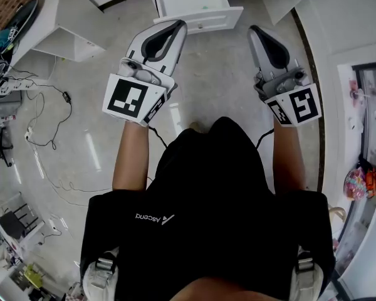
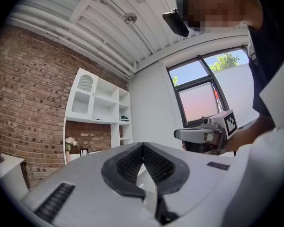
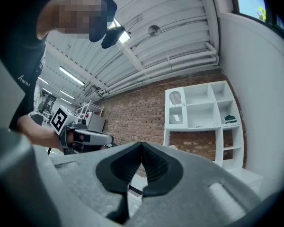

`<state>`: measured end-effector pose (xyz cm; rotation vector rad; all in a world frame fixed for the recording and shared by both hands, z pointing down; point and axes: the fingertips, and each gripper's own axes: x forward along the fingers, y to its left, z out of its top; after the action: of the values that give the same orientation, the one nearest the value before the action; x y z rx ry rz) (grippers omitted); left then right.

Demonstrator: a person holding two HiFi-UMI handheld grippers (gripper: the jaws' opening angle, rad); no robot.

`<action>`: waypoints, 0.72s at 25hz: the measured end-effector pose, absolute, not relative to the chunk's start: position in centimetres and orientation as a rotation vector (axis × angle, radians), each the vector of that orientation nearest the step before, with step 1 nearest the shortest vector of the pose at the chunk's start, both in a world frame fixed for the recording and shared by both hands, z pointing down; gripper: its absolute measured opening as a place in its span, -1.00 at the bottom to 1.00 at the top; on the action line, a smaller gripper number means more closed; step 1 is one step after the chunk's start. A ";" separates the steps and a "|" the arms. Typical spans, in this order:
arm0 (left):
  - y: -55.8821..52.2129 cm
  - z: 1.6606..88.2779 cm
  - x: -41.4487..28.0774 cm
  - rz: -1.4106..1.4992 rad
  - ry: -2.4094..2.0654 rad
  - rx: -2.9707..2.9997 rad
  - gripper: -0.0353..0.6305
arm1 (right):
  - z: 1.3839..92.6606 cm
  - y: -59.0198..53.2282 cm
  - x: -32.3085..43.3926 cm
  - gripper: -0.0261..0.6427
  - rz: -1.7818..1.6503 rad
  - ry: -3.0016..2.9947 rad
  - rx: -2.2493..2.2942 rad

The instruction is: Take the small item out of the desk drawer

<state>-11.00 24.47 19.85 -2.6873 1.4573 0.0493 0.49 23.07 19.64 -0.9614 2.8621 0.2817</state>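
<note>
Small item (image 1: 205,7), one, in one drawer (image 1: 194,19)

White lettering on my black shirt (image 1: 225,168) reads "Ascend", upside down from my head view; nothing else is legible.

We see a white desk drawer (image 1: 203,21) holding a tiny green item (image 1: 205,7), above a pale, glossy beige floor (image 1: 81,118). Our pale grey left gripper (image 1: 171,30) and matching right gripper (image 1: 261,35) have black ribbed pads and cubes patterned in black-and-white squares. The black shirt (image 1: 213,218) bears white lettering. The red-brown brick wall (image 2: 28,103) backs a white shelf unit (image 2: 97,103).
</note>
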 end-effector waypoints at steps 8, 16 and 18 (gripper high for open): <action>21.6 21.3 -13.4 0.013 1.450 -2.684 -0.89 | 20.3 20.2 -1.1 -0.92 0.291 2.866 -0.994; 15.3 23.2 -14.3 -0.042 1.483 -2.677 -0.89 | 21.4 13.6 -2.3 -0.92 0.316 2.884 -0.952; 13.1 23.7 -14.4 -0.061 1.488 -2.666 -0.89 | 21.8 11.3 -2.5 -0.92 0.336 2.901 -0.938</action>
<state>-14.40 13.09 23.68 -2.6661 1.4881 -0.0612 -2.47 11.29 21.79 -0.9384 2.9006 0.3364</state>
